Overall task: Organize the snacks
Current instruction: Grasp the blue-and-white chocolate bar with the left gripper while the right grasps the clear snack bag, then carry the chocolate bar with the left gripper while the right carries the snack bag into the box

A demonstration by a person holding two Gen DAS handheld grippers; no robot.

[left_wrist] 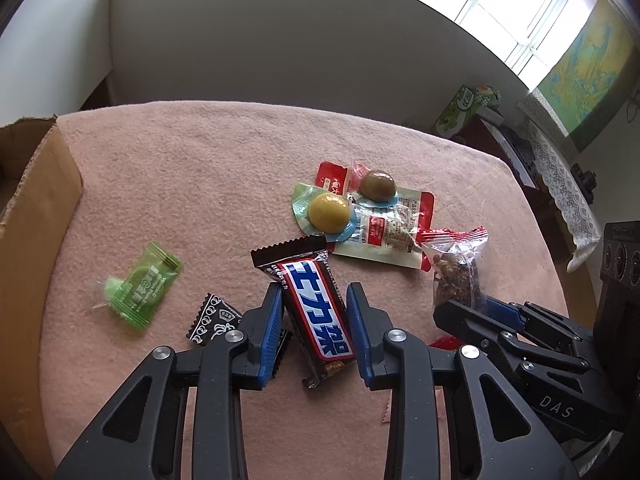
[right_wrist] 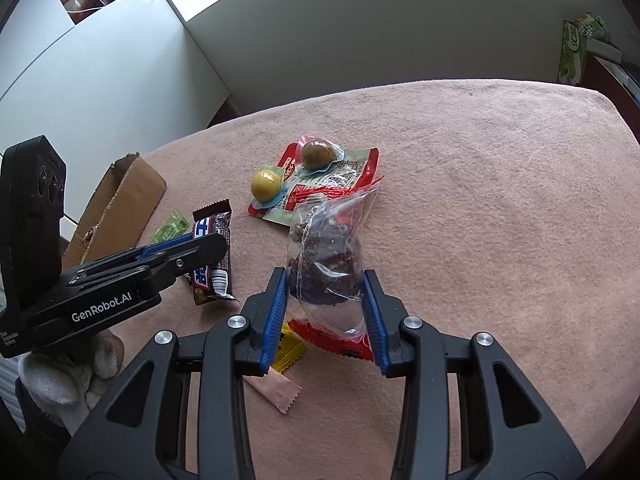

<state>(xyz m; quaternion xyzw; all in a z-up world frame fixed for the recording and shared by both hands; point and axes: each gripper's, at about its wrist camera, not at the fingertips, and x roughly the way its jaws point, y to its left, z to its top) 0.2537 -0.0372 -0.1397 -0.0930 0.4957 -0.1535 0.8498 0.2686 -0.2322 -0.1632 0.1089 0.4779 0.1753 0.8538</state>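
- The left claw (left_wrist: 314, 300) is gripping a chocolate bar (left_wrist: 310, 312) across its width; the bar's long axis is running along the fingers.
- The right claw (right_wrist: 326, 284) is pinching a clear bag of nuts (right_wrist: 326, 252), its length pointing away.
- The cardboard box (left_wrist: 36, 200) is lying to the far left on the pink cloth (left_wrist: 200, 168), nearer the left hand.
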